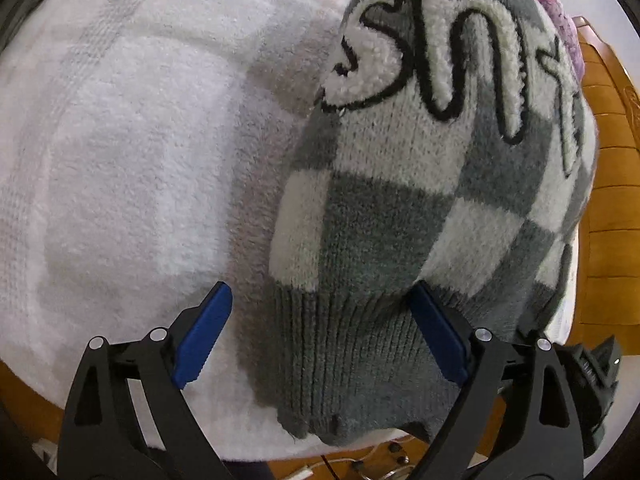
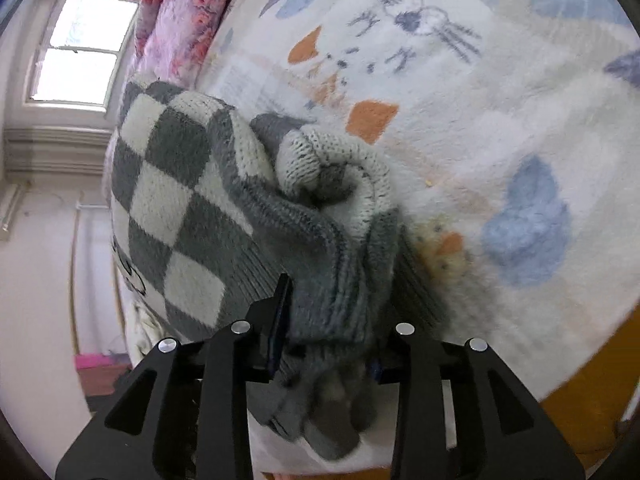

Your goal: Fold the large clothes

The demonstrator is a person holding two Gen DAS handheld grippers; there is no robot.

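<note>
A grey-and-white checked knit sweater [image 1: 400, 200] with fluffy lettering lies folded on a white fleece blanket [image 1: 120, 160]. My left gripper [image 1: 320, 292] stands open and wide over the sweater's grey ribbed hem. Its right pad [image 1: 436, 328] is at the fabric's edge and its left pad [image 1: 208, 332] is off it, over the blanket. In the right wrist view the sweater [image 2: 168, 184] has a bunched ribbed end and a rolled cuff. That ribbed end sits loosely between the parted fingers of my right gripper [image 2: 340, 304], hiding the right pad.
The blanket [image 2: 480, 120] with a rabbit print covers the bed. A pink floral cover [image 2: 180, 20] lies at its far end below a window [image 2: 76, 48]. An orange wooden bed frame [image 1: 612, 200] borders the sweater's side. Cables [image 1: 320, 470] lie below the near edge.
</note>
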